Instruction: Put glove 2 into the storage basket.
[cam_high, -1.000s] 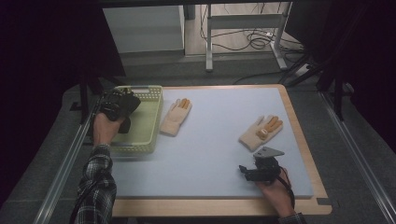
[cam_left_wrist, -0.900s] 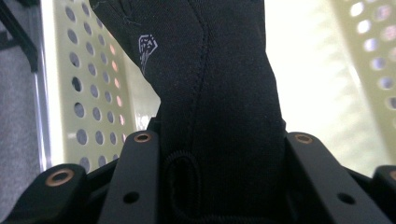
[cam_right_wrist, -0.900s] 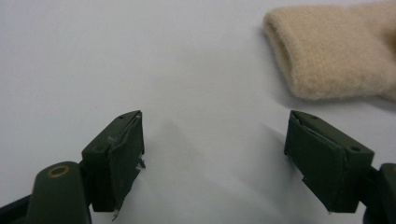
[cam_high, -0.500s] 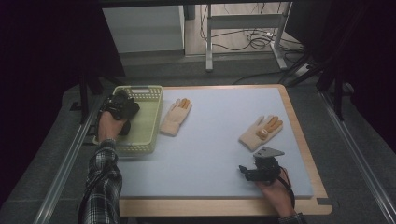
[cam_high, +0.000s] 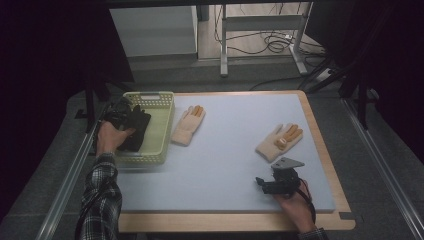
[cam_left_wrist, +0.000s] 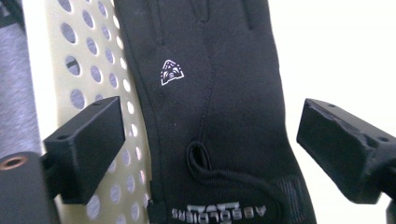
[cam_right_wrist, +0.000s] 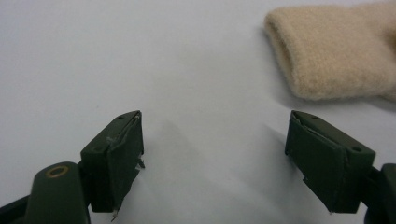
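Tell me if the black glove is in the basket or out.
In: the black glove lies on the basket floor, between the left tongs' just-opened jaws, untouched.

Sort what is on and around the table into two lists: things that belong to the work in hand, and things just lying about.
In the work:
- black glove, released, lying in the basket
- yellow-green basket
- left gripper, its fingers just opened
- two beige gloves on the mat
- right gripper, open near one

Lying about:
- cables on the floor
- metal stand
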